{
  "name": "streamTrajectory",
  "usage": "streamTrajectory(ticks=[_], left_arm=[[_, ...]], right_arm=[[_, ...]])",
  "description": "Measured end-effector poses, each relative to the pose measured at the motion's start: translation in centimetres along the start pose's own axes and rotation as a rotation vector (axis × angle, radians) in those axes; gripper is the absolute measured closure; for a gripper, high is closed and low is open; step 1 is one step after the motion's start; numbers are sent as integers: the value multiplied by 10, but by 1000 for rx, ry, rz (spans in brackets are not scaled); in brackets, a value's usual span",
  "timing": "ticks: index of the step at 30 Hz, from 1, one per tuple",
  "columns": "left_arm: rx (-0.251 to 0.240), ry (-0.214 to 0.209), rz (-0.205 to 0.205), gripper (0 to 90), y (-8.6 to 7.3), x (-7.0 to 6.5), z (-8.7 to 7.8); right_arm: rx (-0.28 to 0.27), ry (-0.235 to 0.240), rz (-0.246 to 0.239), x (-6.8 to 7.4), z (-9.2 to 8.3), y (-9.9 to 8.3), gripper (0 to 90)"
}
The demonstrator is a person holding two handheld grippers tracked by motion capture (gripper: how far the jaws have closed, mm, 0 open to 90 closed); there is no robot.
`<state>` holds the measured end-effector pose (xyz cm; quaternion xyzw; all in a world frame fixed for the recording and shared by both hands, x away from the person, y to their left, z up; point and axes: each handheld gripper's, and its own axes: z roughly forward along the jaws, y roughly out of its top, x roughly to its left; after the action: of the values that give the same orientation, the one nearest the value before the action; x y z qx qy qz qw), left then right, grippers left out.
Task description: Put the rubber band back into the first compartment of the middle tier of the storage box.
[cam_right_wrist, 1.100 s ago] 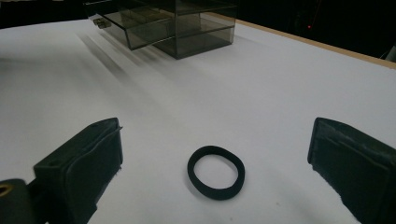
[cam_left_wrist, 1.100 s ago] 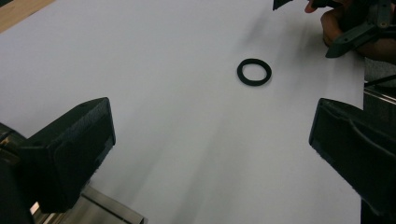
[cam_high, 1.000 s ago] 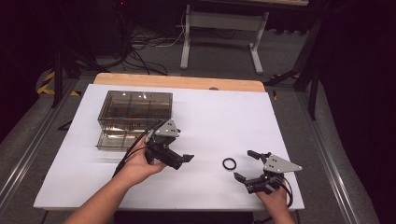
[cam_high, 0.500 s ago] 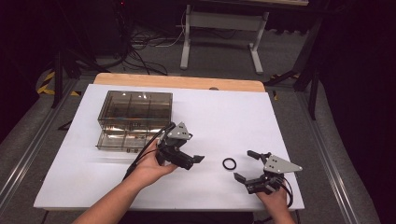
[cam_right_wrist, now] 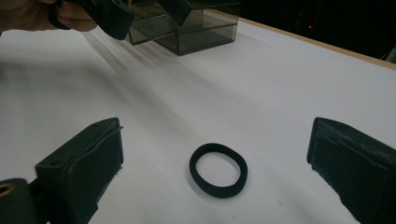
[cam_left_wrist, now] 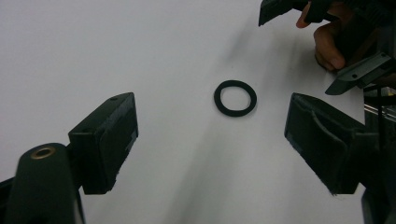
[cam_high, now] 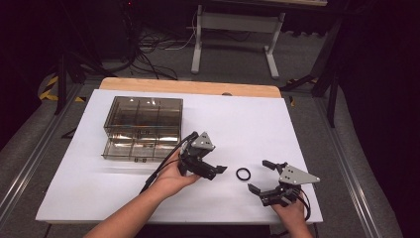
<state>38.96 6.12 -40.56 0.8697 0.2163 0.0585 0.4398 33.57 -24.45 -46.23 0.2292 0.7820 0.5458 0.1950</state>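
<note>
Here, a thin, matte black rubber ring (cam_high: 242, 174) lies flat on the smooth white table (cam_high: 247, 119), between the left gripper (cam_high: 213, 171) and the right gripper (cam_high: 261, 177). Both stand open, empty; the left's jaws have just been closing slightly. Behind, a smoky translucent plastic compartment box (cam_high: 141, 128); beyond, dark grey floor.

I count one black rubber ring (cam_high: 242, 174) lying flat on my white tabletop (cam_high: 247, 124), one smoky clear compartment box (cam_high: 141, 128), and two grippers in my two hands: my left gripper (cam_high: 218, 171) and my right gripper (cam_high: 261, 176).
</note>
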Motion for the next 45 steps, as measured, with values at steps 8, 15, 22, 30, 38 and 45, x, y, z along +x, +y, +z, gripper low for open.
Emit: streamTrajectory(ticks=[8,15,22,30,38,45], left_arm=[[28,-2,-1,201,1,-3,23],[46,-8,5,220,2,-8,42],[44,-1,-1,234,5,-10,55],[38,-1,-31,256,3,-8,69],[42,-8,-33,285,0,-10,82],[47,1,-29,307,-4,-12,90]], right_arm=[[-6,5,6,-1,0,0,44],[-7,9,7,-1,0,0,45],[-8,11,7,-1,0,0,45],[-7,12,9,-1,-1,0,45],[-7,13,8,-1,-1,0,45],[-8,14,4,-1,-1,0,46]])
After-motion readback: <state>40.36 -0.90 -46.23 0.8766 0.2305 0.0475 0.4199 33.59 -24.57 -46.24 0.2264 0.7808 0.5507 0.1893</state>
